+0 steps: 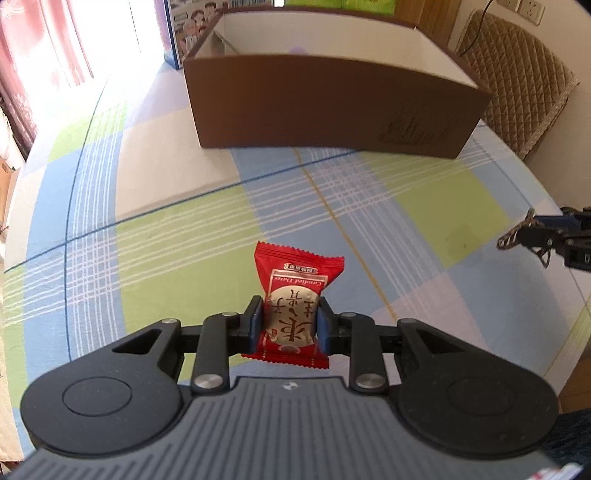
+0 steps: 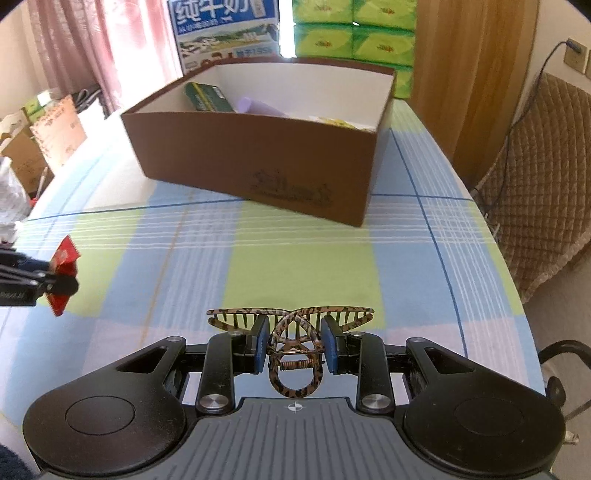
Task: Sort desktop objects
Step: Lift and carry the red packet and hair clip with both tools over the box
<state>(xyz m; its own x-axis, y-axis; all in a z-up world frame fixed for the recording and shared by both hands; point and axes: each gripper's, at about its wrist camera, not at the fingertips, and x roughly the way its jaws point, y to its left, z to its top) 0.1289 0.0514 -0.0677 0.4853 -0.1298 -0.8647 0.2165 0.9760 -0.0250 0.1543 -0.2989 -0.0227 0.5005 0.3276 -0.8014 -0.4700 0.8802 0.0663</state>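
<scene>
My left gripper is shut on a red candy packet with a cream label, held above the checked tablecloth. The right wrist view shows that packet at its left edge. My right gripper is shut on a leopard-pattern hair claw clip, toothed arms spread sideways; in the left wrist view the clip shows at far right. A brown cardboard box with a white interior stands ahead of both grippers. The box holds a green packet, a lilac item and something yellow.
The checked tablecloth covers a round table whose edge curves away at right. A quilted brown chair stands beyond that edge. Behind the box are a milk carton and green tissue packs. Cardboard boxes sit off the table at left.
</scene>
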